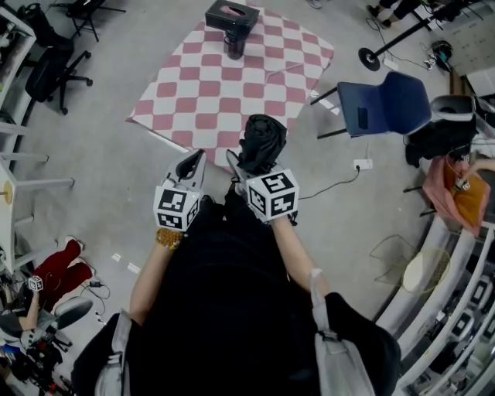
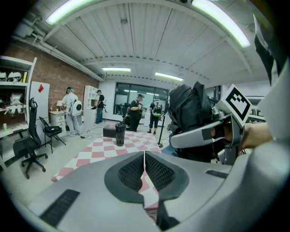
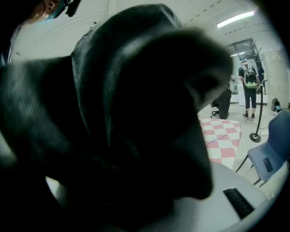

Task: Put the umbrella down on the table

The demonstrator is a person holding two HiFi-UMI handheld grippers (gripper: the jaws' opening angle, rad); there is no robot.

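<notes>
A folded black umbrella [image 1: 263,141] stands between the jaws of my right gripper [image 1: 247,167], which is shut on it in the air, just short of the table's near edge. In the right gripper view the umbrella's dark fabric [image 3: 113,118] fills nearly the whole picture and hides the jaws. My left gripper [image 1: 189,165] hangs beside it on the left, shut with nothing in it; its pads [image 2: 136,170] meet. The table [image 1: 197,108] with a red and white checked cloth lies ahead. From the left gripper view the umbrella [image 2: 190,108] and a right gripper finger [image 2: 195,136] show at the right.
A black box with a pink top [image 1: 231,15] and a dark cup [image 1: 233,45] stand at the table's far end. A blue chair [image 1: 387,104] is to the right, a black office chair [image 1: 50,62] to the left. A cable and power strip [image 1: 362,164] lie on the floor. Several people [image 2: 136,111] stand beyond the table.
</notes>
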